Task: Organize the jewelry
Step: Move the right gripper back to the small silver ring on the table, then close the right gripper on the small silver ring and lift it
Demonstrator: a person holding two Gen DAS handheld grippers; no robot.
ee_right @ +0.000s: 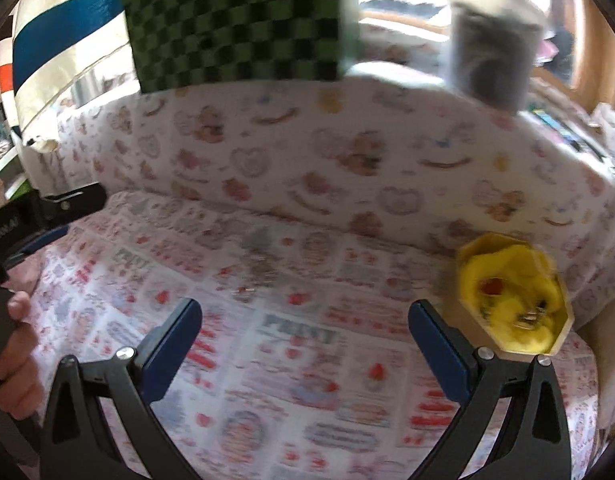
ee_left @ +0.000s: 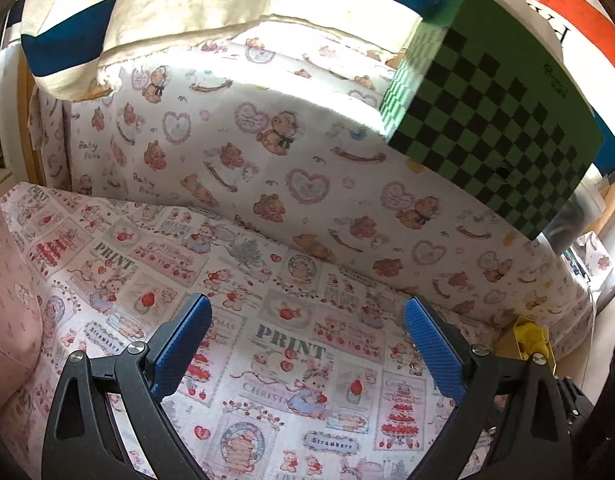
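A yellow-lined octagonal jewelry box (ee_right: 513, 300) sits open on the printed cloth at the right, with small pieces, one red, inside it. Its corner shows in the left wrist view (ee_left: 529, 338) behind the right finger. A small metallic piece (ee_right: 245, 290) lies on the cloth ahead of my right gripper; the view is blurred. My right gripper (ee_right: 305, 338) is open and empty above the cloth, left of the box. My left gripper (ee_left: 307, 338) is open and empty over the cloth; it also shows at the left edge of the right wrist view (ee_right: 39, 236).
A padded back wall with a bear print (ee_left: 307, 152) rises behind the cloth. A green checkered box (ee_left: 495, 120) and a dark clear container (ee_right: 491, 52) stand on top of it. A pink cushion (ee_left: 7, 320) lies at the left.
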